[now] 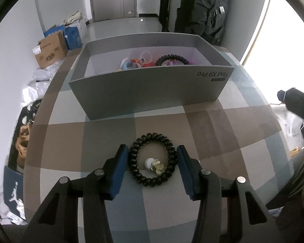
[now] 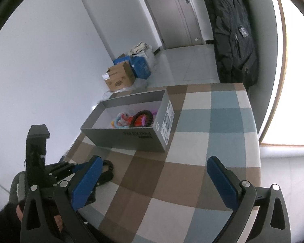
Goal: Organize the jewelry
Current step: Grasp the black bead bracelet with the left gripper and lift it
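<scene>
Left jaws flanking black coil hair tie (image 1: 152, 160), checkered table (image 1: 223, 121) beyond

Black spiral hair tie (image 1: 152, 159) flat on table; more in grey box (image 1: 148, 85).

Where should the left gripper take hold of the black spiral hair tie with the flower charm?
Across its ring, from above. The black spiral hair tie lies flat on the checked tablecloth, already between the left gripper's blue pads, which stand at its outer left and right coils. Closing there squeezes the springy loop; the flower charm sits inside, clear of the pads.
</scene>
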